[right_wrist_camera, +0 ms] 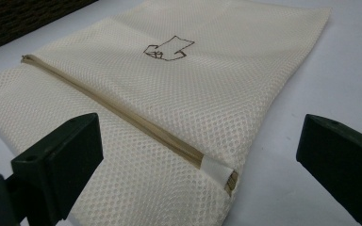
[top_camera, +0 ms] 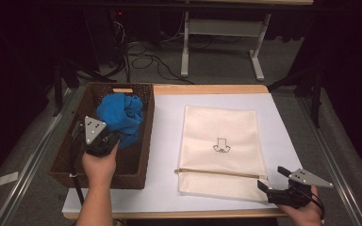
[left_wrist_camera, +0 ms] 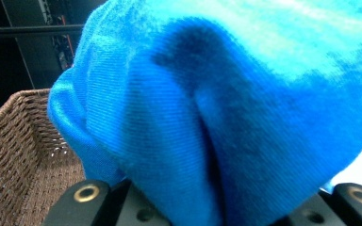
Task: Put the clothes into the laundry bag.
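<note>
Mesh bag (top_camera: 220, 150), flat on the tabletop (top_camera: 165, 141) just ahead of the released right hand-held gripper (top_camera: 272, 181), looks light and limp, so I judge its stiffer zipper (right_wrist_camera: 122, 115) end nearest those spread jaws the best hold. Cloth (top_camera: 121, 115), soft, light and bunched, hangs over the basket (top_camera: 141, 162), clenched in the left hand-held gripper (top_camera: 107, 141); it will likely sag and drape when carried.

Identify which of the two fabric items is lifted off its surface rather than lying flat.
The blue cloth, bunched and gripped by the left gripper above the wicker basket; the cream mesh bag lies flat.
</note>
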Action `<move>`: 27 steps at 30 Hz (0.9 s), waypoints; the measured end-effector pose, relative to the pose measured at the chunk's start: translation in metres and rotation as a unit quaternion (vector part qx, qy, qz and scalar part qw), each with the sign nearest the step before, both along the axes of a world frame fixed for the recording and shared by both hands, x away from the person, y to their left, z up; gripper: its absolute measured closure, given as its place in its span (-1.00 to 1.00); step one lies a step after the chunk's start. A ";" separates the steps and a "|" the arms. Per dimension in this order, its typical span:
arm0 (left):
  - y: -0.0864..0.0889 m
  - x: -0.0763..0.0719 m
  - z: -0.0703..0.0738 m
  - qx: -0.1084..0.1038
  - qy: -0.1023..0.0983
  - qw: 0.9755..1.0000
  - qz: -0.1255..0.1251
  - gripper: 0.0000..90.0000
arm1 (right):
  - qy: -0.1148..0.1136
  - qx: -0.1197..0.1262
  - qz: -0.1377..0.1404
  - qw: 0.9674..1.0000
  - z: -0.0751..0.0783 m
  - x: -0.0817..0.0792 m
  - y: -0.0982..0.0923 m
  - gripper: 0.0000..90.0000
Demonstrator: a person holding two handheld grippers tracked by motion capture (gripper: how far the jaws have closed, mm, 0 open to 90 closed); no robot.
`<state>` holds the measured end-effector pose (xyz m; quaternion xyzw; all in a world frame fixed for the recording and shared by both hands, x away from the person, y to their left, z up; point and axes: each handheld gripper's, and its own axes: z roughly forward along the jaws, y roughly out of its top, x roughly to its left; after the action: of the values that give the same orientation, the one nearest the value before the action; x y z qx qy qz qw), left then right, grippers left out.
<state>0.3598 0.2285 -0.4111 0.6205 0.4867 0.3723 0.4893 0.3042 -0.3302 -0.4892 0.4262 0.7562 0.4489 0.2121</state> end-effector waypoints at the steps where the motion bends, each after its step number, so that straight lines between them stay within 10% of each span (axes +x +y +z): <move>1: 0.000 0.000 0.000 0.001 -0.001 1.000 0.001 0.74 | 0.000 0.000 -0.001 1.000 0.000 0.000 0.000 -0.97; 16: -0.004 0.000 0.014 0.001 -0.005 1.000 -0.010 0.75 | -0.004 0.001 -0.004 1.000 0.001 0.000 -0.002 -0.97; 27: -0.049 -0.006 0.035 -0.008 -0.032 0.998 -0.051 0.75 | -0.004 0.006 -0.007 1.000 0.001 0.000 -0.006 -0.96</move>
<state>0.3542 0.1794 -0.3764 0.6285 0.4417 0.3629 0.5274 0.3038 -0.3359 -0.4880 0.4314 0.7496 0.4533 0.2157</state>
